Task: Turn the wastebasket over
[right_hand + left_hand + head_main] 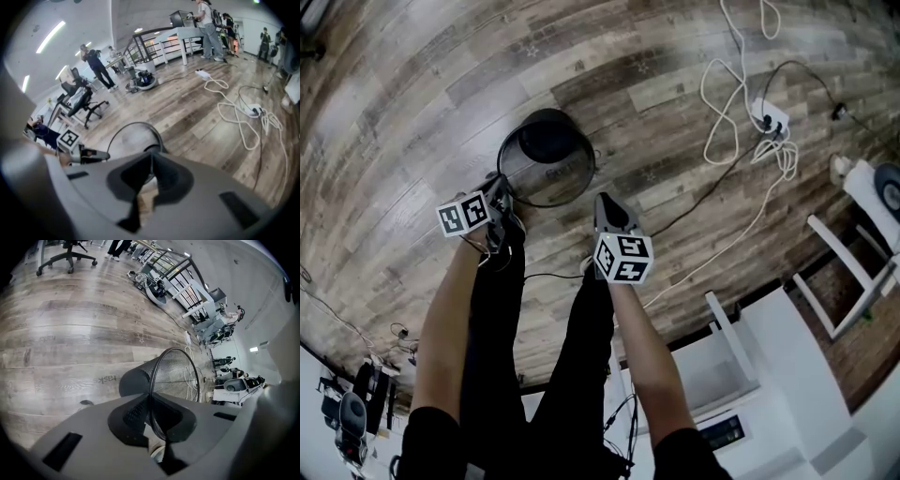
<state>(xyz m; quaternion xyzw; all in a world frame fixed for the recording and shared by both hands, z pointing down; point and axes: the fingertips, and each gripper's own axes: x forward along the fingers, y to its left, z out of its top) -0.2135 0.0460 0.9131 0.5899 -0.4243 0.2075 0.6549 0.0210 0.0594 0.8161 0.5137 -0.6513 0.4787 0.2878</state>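
**Figure.** Two-handed hold on a single wastebasket [546,155], seen from above and along each tool.

**(a)** One black mesh wastebasket stands tilted just ahead of both tools, its round mouth turned up toward the person and its dark base on the far side. From this lean it is judged to be partly tipped but not yet turned over.

**(b)** The left tool [500,195] has its jaws closed on the wire rim at the near-left edge of the mouth. In the left gripper view the rim and a strip of mesh wall run straight between the jaws of the left tool [150,397]. A pinch on the rim gives a firm edge to lever from, which the yielding mesh wall probably would not.

**(c)** The right tool [607,208] sits at the near-right edge of the mouth, opposite the left one. In the right gripper view its jaws [152,157] are drawn together and the rim arcs down to meet their tips. Whether the wire lies between them cannot be told. Two holds on opposite sides would let the wastebasket turn about the line between them.

**(d)** Count: one wastebasket, two tools. Well off to the right of the right tool lie one power strip [771,117] and loops of white cable [727,103], clear of the likely swing.
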